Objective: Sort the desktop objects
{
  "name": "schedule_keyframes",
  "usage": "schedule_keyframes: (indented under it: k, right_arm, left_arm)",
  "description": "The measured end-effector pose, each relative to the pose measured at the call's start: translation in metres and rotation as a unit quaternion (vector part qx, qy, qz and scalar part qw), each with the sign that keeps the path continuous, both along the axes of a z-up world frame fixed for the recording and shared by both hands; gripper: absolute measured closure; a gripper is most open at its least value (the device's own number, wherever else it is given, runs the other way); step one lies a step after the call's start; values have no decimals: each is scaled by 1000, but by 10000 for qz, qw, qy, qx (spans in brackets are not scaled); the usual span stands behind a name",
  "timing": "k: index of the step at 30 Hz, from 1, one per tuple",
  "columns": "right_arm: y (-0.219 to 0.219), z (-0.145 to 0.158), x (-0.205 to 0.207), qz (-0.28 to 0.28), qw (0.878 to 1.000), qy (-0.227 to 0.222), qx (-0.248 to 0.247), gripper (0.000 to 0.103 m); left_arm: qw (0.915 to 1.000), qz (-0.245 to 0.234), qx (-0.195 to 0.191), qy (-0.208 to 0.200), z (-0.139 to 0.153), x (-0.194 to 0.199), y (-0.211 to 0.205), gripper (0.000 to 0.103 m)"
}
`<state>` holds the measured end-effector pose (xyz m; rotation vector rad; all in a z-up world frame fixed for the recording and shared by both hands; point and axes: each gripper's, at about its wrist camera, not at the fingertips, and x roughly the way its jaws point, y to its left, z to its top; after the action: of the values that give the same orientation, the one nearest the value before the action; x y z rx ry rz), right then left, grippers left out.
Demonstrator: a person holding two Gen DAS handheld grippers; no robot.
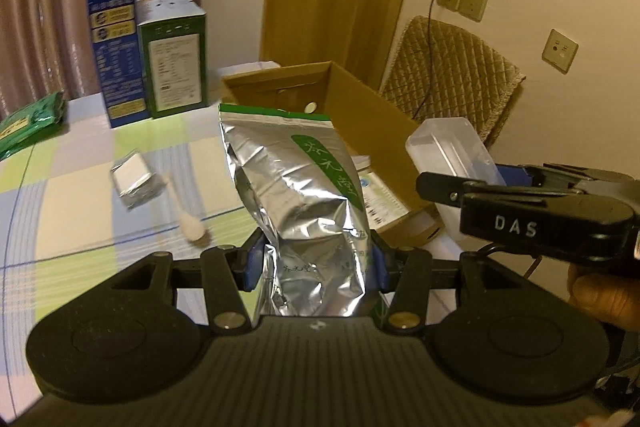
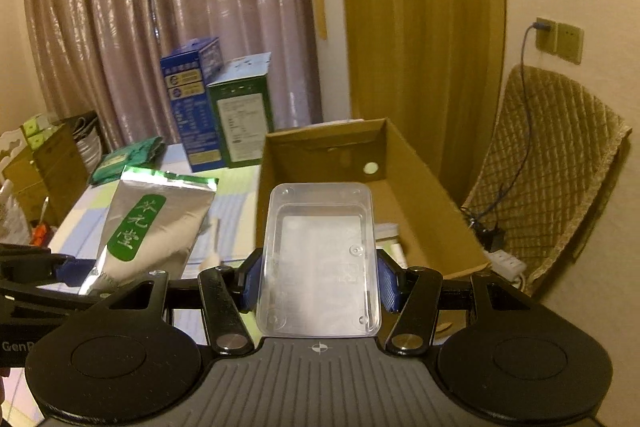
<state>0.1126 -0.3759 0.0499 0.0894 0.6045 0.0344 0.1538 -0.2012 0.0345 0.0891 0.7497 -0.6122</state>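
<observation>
Above the checked tablecloth [image 1: 80, 187], left claw [image 1: 316, 267] grips foil bag [image 1: 296, 187]; right claw [image 2: 320, 283] grips clear tub [image 2: 320, 263].

Right gripper [image 2: 319, 277] clamped clear plastic box [image 2: 320, 259] between blue pads — box stood upright in front of open cardboard carton [image 2: 412, 195]. Left of it, silver foil pouch [image 2: 154, 231] with green label, held by left gripper [image 2: 70, 273]. Blue box [image 2: 192, 99] and green box [image 2: 244, 123] stood behind on checked tablecloth [image 2: 236, 203].

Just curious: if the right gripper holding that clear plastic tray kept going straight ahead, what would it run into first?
Probably the open brown cardboard box: the right gripper, with its clear plastic tray, points into its opening, though depth is unclear.
</observation>
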Motion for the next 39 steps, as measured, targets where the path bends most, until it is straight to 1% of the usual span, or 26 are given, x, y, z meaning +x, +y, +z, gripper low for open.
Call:
schedule_keyframes:
  k: [6,15,26,33,39]
  right_arm:
    - [-25,2,10,-75,9999,-43,-98,50]
    - [-50,7,26,-88,9998,-66,-164,50]
    - [-62,7,63,11,9998,-26,-216,50]
    - [-68,-1,89,55,9998,73,-191,50]
    - [-73,-7,101,62,9998,123,-176,50]
  left_arm:
    - [10000,-87,-8,13,0,9,-29,58]
    - [9998,-190,-10,86,-5,22,-55,58]
    - [9999,-89,-97,81,0,58,-76,58]
    - [9996,-30,-164,212,-9,79,-89,58]
    - [9994,9,-205,293,-16,91,-95,58]
